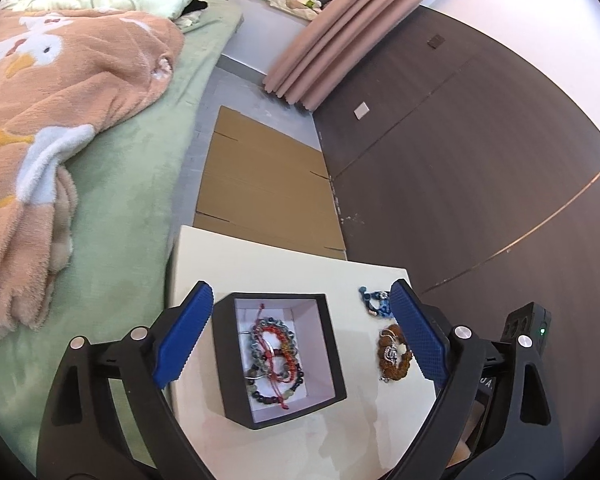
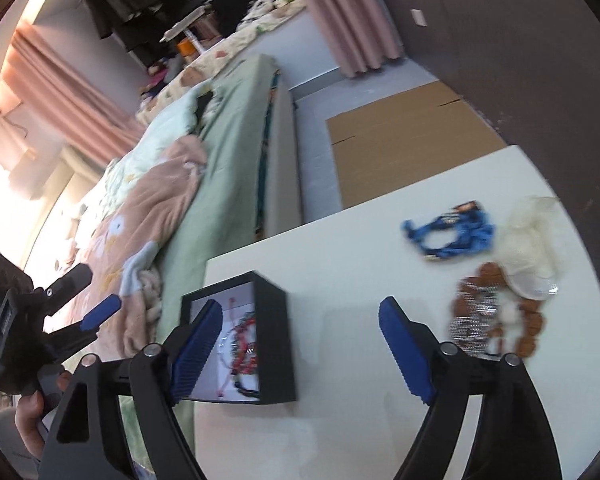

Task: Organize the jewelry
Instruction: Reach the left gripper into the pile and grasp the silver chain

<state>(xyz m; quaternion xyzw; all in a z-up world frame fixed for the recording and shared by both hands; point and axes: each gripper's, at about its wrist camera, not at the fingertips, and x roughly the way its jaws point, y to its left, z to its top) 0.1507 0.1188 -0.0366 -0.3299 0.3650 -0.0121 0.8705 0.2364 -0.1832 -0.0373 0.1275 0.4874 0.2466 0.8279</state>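
A black box (image 1: 338, 360) with a white inside stands on the white table (image 1: 284, 264) and holds several bead bracelets (image 1: 274, 360), red, grey and dark. My left gripper (image 1: 302, 292) hangs open above the box, with nothing between its pads. Right of the box lie a blue bracelet (image 1: 374, 300) and a brown bead bracelet (image 1: 392, 350). In the right wrist view my right gripper (image 2: 302, 308) is open and empty over the table beside the box (image 2: 274, 340). The blue bracelet (image 2: 448, 232) and the brown bracelet (image 2: 496, 316) lie to its right, blurred.
A crumpled clear bag (image 2: 532, 248) sits by the brown bracelet. A bed (image 1: 132, 208) with a peach blanket (image 1: 60, 128) borders the table's left. Flat cardboard (image 1: 268, 188) lies on the floor beyond. A dark wall (image 1: 460, 160) stands at the right. A hand (image 2: 32, 420) holds the left gripper.
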